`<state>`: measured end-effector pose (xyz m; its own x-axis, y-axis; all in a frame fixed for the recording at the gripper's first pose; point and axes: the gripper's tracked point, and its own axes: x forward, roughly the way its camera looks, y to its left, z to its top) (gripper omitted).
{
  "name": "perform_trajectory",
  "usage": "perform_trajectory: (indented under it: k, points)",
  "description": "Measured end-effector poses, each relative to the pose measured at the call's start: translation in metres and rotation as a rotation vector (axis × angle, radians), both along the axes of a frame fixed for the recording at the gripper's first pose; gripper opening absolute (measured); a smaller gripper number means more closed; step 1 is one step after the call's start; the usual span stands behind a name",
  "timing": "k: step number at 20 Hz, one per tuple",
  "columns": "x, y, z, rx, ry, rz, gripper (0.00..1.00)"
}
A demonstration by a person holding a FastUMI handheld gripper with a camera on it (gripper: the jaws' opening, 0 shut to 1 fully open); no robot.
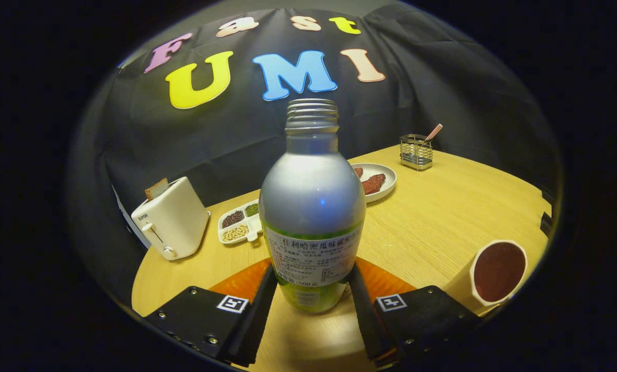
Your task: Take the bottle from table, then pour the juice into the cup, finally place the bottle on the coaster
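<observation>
An uncapped bottle (pixel 312 206) with a grey upper body, a white label and a green base stands upright between my fingers. My gripper (pixel 312 292) is shut on it, with both fingers pressing its lower sides at label height. An orange coaster (pixel 238 283) lies on the wooden table (pixel 443 217) and spreads out to both sides behind the bottle's base. I cannot tell whether the base rests on the coaster or hangs just above it. A white cup (pixel 497 271) with a dark inside stands to the right, beyond my right finger.
At the far left stands a white toaster (pixel 171 219) with a slice of bread in it. Beside it is a divided dish of beans (pixel 240 223). Behind the bottle sits a plate with red-brown food (pixel 376 182), and farther back a wire holder (pixel 416 152).
</observation>
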<state>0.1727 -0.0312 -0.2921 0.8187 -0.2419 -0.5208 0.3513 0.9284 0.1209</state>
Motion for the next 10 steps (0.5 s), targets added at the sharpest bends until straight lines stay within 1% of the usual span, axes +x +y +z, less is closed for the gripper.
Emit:
perform_trajectory:
  k: [8,10]
  points:
    - [0.021,-0.010,-0.010,-0.072,-0.002,0.031,0.75]
    - [0.025,-0.009,-0.015,-0.092,0.009,0.049,0.75]
